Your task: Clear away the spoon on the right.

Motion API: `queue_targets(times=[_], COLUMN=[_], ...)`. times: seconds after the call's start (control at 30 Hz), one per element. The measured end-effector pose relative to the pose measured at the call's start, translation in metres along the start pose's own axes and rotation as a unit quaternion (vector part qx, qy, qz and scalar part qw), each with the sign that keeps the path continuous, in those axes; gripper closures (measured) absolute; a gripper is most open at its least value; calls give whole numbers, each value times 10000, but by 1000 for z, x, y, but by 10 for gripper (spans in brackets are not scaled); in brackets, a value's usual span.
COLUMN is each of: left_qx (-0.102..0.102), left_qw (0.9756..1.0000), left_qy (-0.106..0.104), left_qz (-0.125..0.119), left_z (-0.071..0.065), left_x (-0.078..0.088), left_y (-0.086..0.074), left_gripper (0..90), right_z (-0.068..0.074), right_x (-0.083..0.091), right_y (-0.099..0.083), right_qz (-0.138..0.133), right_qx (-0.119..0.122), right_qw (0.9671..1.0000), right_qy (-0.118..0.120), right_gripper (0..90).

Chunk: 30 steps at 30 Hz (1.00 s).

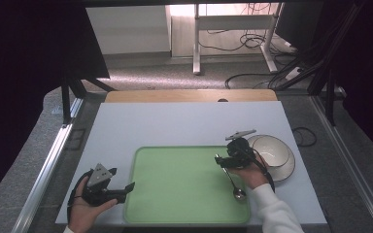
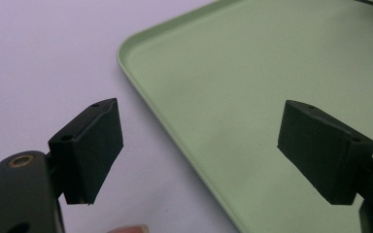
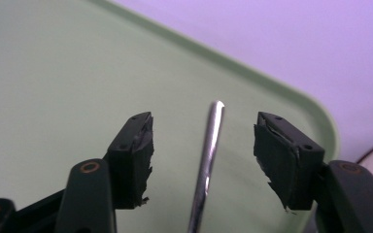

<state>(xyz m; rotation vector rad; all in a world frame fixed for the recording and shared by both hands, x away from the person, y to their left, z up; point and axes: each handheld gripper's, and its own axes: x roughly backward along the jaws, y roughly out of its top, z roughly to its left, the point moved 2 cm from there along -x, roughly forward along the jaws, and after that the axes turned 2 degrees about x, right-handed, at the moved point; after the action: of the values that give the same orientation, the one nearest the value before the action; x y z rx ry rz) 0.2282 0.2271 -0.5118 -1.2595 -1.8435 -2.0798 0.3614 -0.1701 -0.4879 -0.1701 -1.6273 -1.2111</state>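
High view: a green tray [image 1: 175,187] lies on a white table [image 1: 184,124], and a metal spoon [image 1: 235,187] rests on the tray near its right edge, bowl end toward the person, handle running up toward the right gripper [image 1: 225,162]. That gripper hangs over the tray's right side, just left of a white bowl [image 1: 277,153] that stands on the table beside the tray, and its jaws are spread. Right gripper view has the spoon's thin handle [image 3: 209,155] lying between the two black jaws, clear of both pads [image 3: 136,160], with green tray under it and a gap on each side; the handle's tip points toward the tray's rounded corner [image 3: 320,121], beyond which the table shows. So the spoon lies free on the tray, gripped by nothing. The left gripper [image 1: 126,188] sits at the tray's left edge near the front corner, held low by the left hand [image 1: 85,208], its jaws pointing right toward the tray. Left gripper view shows those jaws wide apart with nothing between them: one pad [image 2: 90,150] over the table, the other over the tray [image 2: 252,97], the rim running between them.
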Motion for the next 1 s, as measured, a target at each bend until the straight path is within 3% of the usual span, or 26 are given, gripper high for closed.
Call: queue_targets(times=[0.17,0.2,0.23,0.27,0.53,0.7,1.0], left_qx=[15,18,22,26,60,70,27], left_qw=[10000,10000,10000,10000,9999,9999,9999], left_qy=[13,16,16,14,1,-4,-10], left_qz=[-23,-23,-28,-40,-81,-112,-120], left_z=[0,0,0,0,1,2,0], left_x=[1,1,1,2,3,4,2], left_y=[0,0,0,0,0,1,3], left_gripper=[162,162,162,162,161,161,161], right_z=[0,0,0,1,3,7,4], right_x=[17,26,26,36,68,80,87], right_y=[2,1,1,-1,-20,-36,-81], right_qz=[-593,-811,-811,-1020,-1508,-1618,-1434], right_qx=[217,229,229,247,296,316,315], right_qw=[9974,9951,9951,9926,9858,9842,9879], right_qy=[334,516,516,611,679,649,504], right_gripper=[371,371,371,364,335,327,320])
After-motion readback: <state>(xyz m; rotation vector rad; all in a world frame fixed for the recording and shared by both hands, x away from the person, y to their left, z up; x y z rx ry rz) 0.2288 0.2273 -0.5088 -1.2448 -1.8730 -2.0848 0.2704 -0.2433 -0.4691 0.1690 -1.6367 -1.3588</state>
